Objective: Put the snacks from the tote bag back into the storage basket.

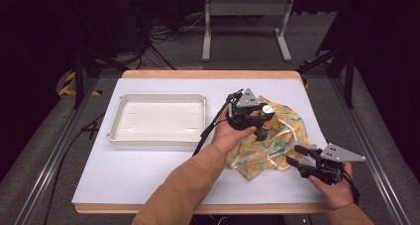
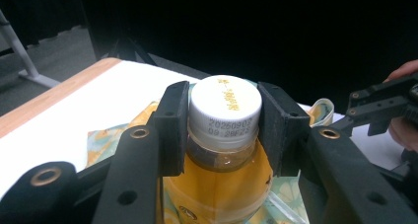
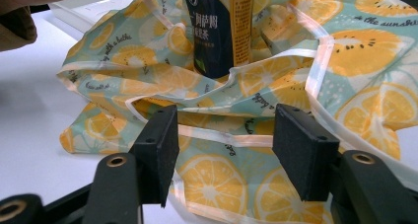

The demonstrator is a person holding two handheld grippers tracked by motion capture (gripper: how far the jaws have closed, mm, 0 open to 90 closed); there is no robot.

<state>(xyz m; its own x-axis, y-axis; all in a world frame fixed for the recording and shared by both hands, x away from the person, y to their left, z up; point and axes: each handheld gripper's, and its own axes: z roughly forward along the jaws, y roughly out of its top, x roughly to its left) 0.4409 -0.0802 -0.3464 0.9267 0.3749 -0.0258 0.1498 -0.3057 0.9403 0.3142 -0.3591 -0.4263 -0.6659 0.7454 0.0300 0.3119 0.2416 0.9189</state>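
A bottle [image 2: 225, 110] of amber drink with a white cap stands upright inside a lemon-print cloth bag [image 1: 280, 145] on the right of the table. My left gripper [image 2: 224, 121] comes in from above and is shut on the bottle [image 1: 267, 109], its pads pressing the cap and neck from both sides. The bag's mouth lies slumped around the dark-labelled bottle [image 3: 222, 31]. My right gripper [image 3: 229, 152] is open at the bag's [image 3: 236, 86] near edge, low over the table, with the white-trimmed hem between its jaws but no pad pressing on it. In the high view the right gripper [image 1: 296, 155] points left.
An empty white tray [image 1: 158, 97] sits on the left half of the white table cover [image 1: 124, 170]. The table's wooden edge [image 1: 208, 74] runs along the back, with a metal stand on the floor beyond. My right gripper [image 2: 379, 105] also appears far off in the left gripper view.
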